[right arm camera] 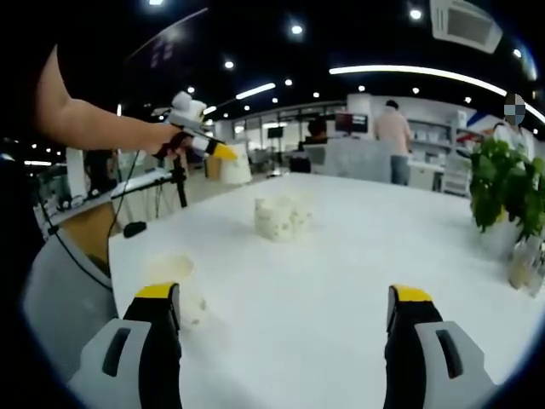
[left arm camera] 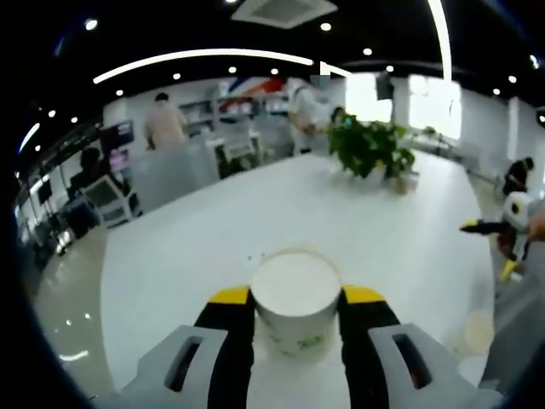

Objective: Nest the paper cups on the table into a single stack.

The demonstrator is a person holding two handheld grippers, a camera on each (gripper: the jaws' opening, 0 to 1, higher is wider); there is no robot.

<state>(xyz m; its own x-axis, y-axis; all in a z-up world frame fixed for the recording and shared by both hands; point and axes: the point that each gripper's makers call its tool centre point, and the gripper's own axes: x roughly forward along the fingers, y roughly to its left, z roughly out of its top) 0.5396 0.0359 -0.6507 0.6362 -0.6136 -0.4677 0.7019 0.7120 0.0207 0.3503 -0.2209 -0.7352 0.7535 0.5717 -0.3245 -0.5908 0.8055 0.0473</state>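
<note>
While your left gripper [left arm camera: 296, 298] rides above the white table [left arm camera: 213, 247], its two yellow-tipped jaws press against the sides of a paper cup [left arm camera: 296, 305], which sits upright between them, mouth up, with a green mark low on its wall. The grip is closed on that cup. Off to the right of those jaws, at the table's edge, lies another pale cup [left arm camera: 479, 331] (blurred, hard to read its pose). Beyond the held cup, a potted plant [left arm camera: 369, 146] stands far up the table.

In the right gripper view, your right gripper [right arm camera: 285, 298] has its jaws spread wide with nothing between them, only bare table surface. Just beside the left jaw a cup [right arm camera: 177, 285] rests on the table, close to the yellow tip; whether it touches the jaw you cannot tell. Ahead and between the jaws, well apart from them, two cups [right arm camera: 283, 217] stand side by side, touching or nearly so. Upper left of those, your other hand [right arm camera: 170, 136] holds the left gripper aloft with its cup [right arm camera: 234, 166] clamped, clear of the table. The plant stands far off to the right of the right jaw.
</note>
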